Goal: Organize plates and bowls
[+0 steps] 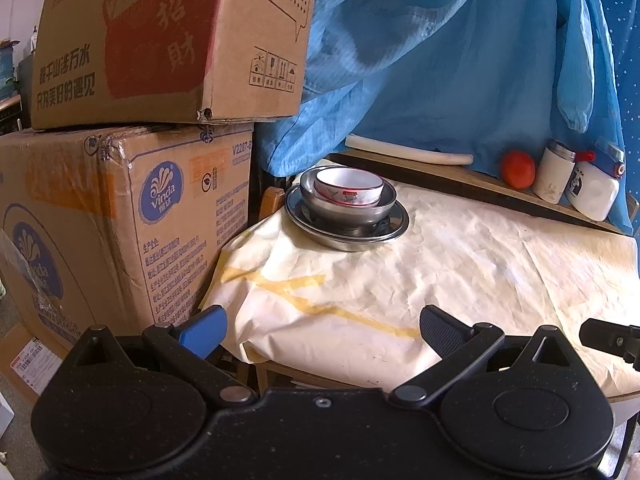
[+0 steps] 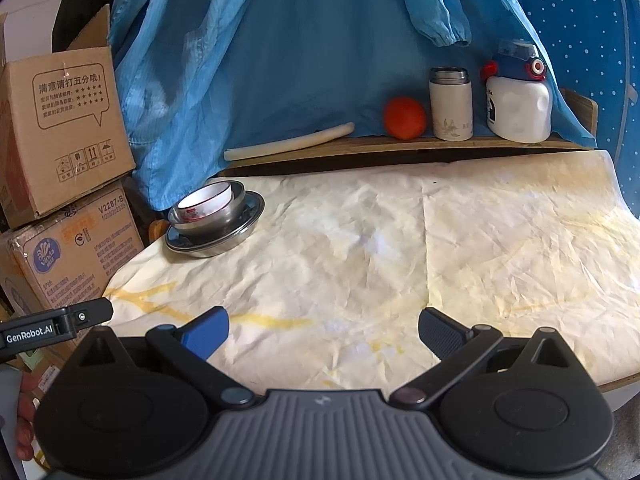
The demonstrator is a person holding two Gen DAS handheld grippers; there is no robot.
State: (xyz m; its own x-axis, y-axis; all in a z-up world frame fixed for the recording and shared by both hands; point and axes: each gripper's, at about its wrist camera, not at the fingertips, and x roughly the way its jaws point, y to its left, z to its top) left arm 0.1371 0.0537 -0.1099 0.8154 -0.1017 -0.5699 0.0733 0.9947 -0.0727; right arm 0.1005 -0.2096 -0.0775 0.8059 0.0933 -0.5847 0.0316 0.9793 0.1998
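Note:
A white ceramic bowl (image 1: 347, 189) with a red pattern sits inside a steel bowl (image 1: 352, 209), which sits on a steel plate (image 1: 394, 228) at the table's far left corner. The same stack shows in the right wrist view: white bowl (image 2: 206, 202), steel bowl (image 2: 224, 218), steel plate (image 2: 252, 216). My left gripper (image 1: 322, 330) is open and empty, well short of the stack, over the near edge of the table. My right gripper (image 2: 323, 330) is open and empty over the near middle of the table.
The table wears a crumpled cream cloth (image 2: 360, 248). A back shelf (image 2: 400, 144) holds a white stick (image 2: 288, 142), an orange fruit (image 2: 404, 117), a white flask (image 2: 451, 104) and a white bottle (image 2: 518, 100). Stacked cardboard boxes (image 1: 120, 184) stand at the left. Blue fabric (image 2: 300, 48) hangs behind.

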